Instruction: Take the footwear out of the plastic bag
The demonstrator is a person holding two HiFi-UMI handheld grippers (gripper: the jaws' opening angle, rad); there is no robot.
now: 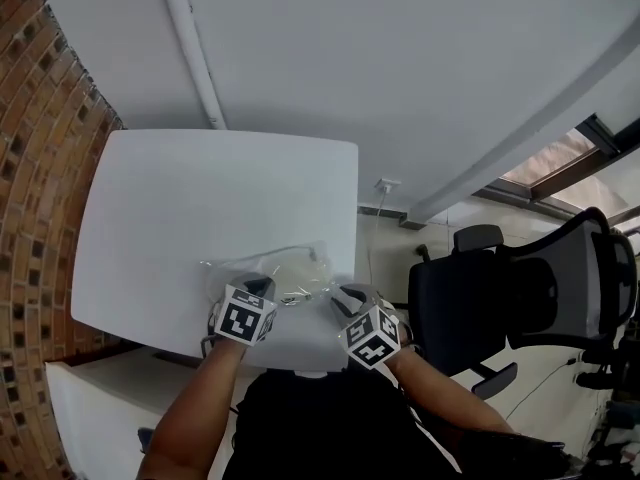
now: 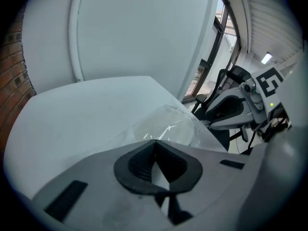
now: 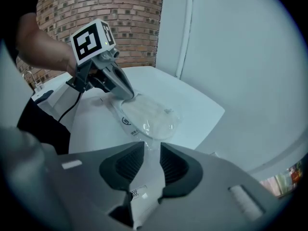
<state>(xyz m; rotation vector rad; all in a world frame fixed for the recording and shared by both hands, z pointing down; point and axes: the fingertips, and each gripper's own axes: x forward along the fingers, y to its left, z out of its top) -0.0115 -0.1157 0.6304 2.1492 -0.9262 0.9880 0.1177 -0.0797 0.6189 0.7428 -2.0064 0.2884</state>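
A clear bag (image 3: 126, 121) is laid flat on a white table (image 1: 200, 198), near its front edge, and is flanked by 2 hand-held grippers. Pale footwear (image 3: 150, 113) is seen inside the bag, fully enclosed by the film; its exact kind cannot be made out.

The left gripper (image 2: 154, 143) is angled down at the bag's left end. Its jaws are closed, with the pad tips brought together on the edge of the film, and the bulk of the bag is spread just beyond them.

The right gripper (image 3: 153, 148) is angled down at the opposite end. Its jaws are held wide apart, and a strip of the bag bearing a small printed label is passed between the pads without being pinched.

Each gripper is topped by 1 marker cube. A brick wall (image 1: 30, 168) is seen left of the table, and a black office chair (image 1: 520, 298) is placed well apart on the right.
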